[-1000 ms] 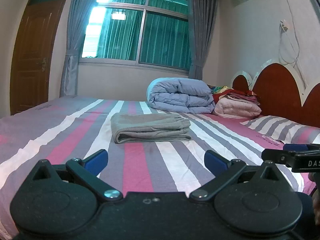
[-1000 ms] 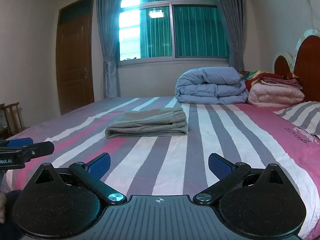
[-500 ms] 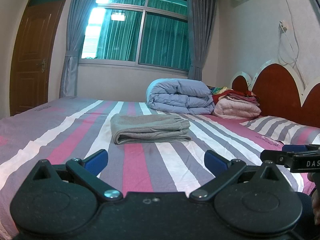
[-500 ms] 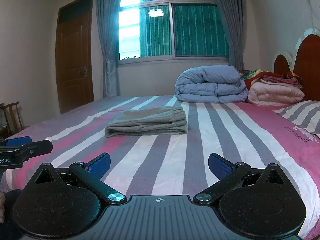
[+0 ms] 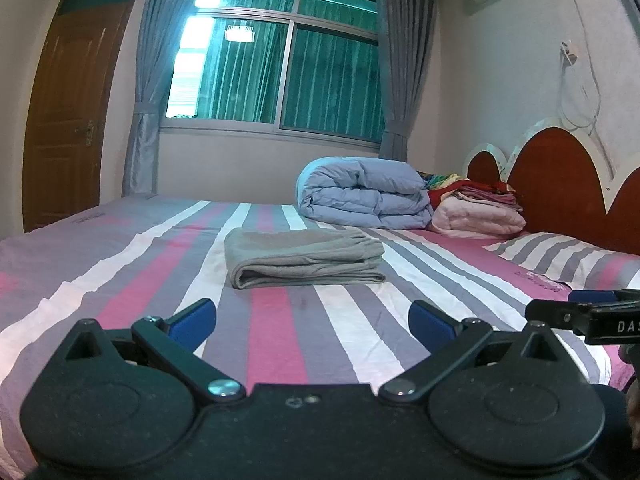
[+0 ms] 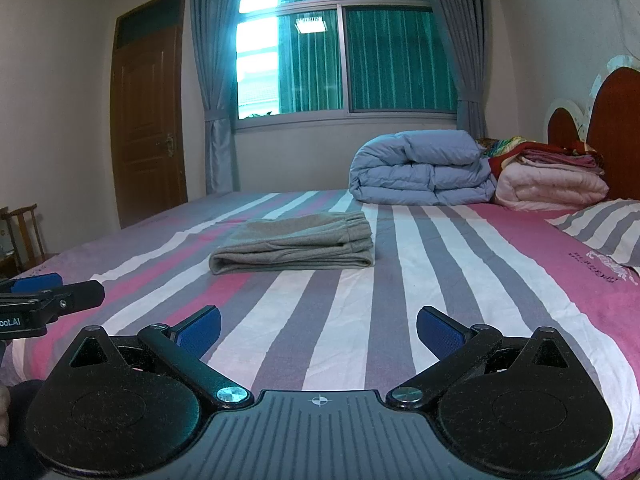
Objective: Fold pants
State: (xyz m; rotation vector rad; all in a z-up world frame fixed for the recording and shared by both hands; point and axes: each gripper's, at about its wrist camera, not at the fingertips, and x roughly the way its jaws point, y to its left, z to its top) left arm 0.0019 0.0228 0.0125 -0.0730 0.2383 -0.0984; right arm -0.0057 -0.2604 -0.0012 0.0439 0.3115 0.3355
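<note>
The grey pants (image 5: pixel 300 256) lie folded into a flat rectangular stack on the striped bed (image 5: pixel 276 328); they also show in the right wrist view (image 6: pixel 296 246). My left gripper (image 5: pixel 312 318) is open and empty, held back from the pants near the bed's front edge. My right gripper (image 6: pixel 318 326) is open and empty too, level with the left one. Each gripper's tip shows at the edge of the other's view: the right gripper (image 5: pixel 592 314) and the left gripper (image 6: pixel 44 298).
A folded blue duvet (image 5: pixel 364 194) and a pink blanket stack (image 5: pixel 478 216) sit at the bed's far side by the red headboard (image 5: pixel 560 184). A striped pillow (image 5: pixel 560 254) lies at right. A wooden chair (image 6: pixel 24 232) stands left of the bed.
Both grippers have lowered and tilted slightly, so the pants sit a little higher in view. The pants have not moved.
</note>
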